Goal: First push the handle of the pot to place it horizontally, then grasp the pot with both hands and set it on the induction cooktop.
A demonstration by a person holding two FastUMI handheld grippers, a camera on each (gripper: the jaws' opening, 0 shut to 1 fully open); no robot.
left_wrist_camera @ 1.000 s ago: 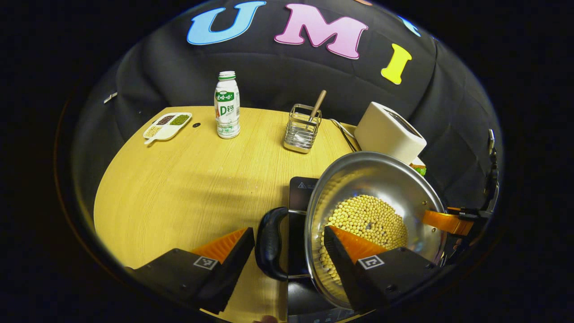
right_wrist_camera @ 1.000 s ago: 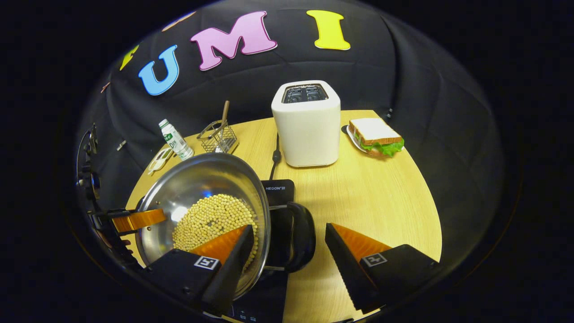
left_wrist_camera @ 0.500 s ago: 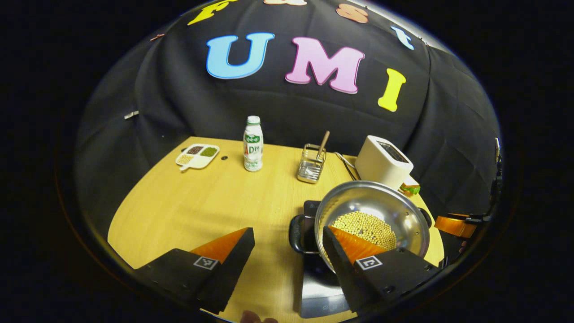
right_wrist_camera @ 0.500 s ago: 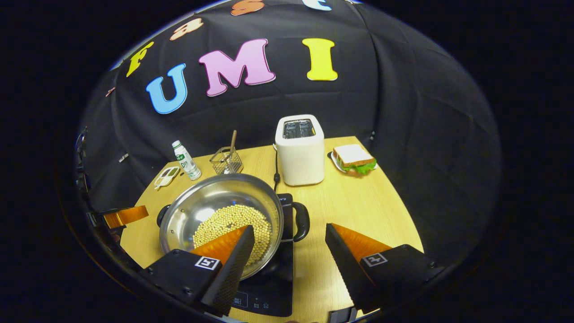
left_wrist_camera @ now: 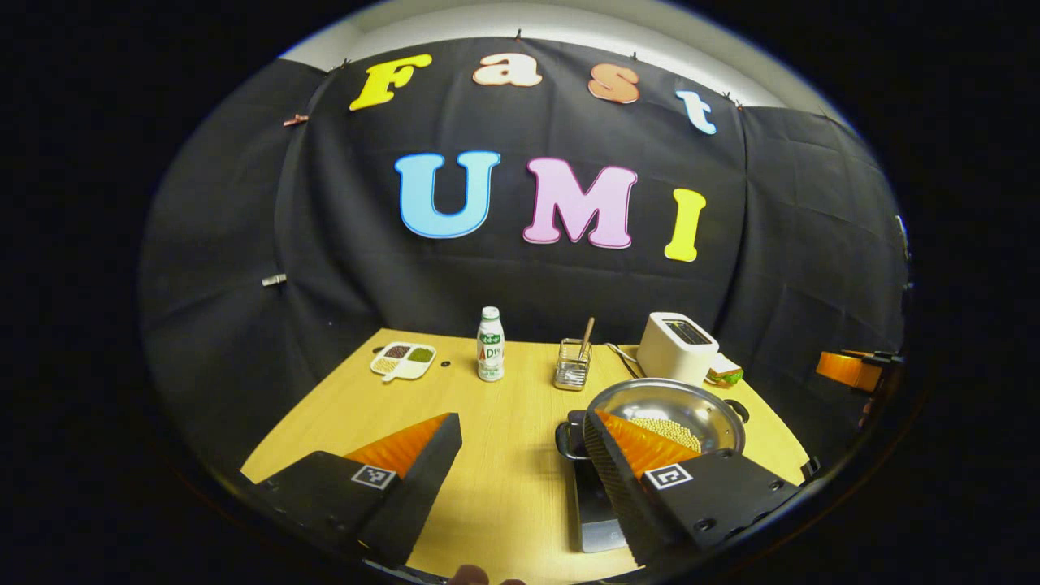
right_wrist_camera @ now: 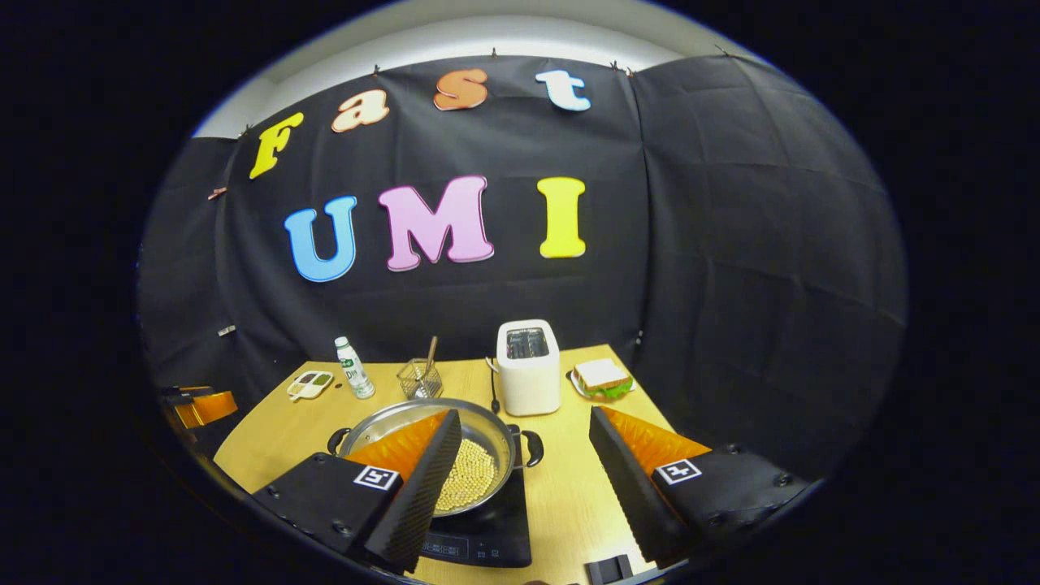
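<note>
Both claws stand wide with nothing between their fingers: the left claw [left_wrist_camera: 520, 471] and the right claw [right_wrist_camera: 524, 471] hang above the near edge of the counter [left_wrist_camera: 357, 406], apart from the pot. The pot [right_wrist_camera: 479, 435] sits on the cooktop [right_wrist_camera: 487, 536], near the counter's near edge and toward its right side. Yellow beans [right_wrist_camera: 467, 479] lie in its bottom. Its two black loop handles stick out on opposite sides, so the line through them runs side to side along the near edge; in the right gripper view one handle [right_wrist_camera: 532, 447] points toward the right edge. Along the far edge stand a divided dish [left_wrist_camera: 404, 360], a bottle [left_wrist_camera: 490, 344], a wire basket [left_wrist_camera: 573, 366], a toaster [right_wrist_camera: 528, 378] and a sandwich [right_wrist_camera: 601, 379].
</note>
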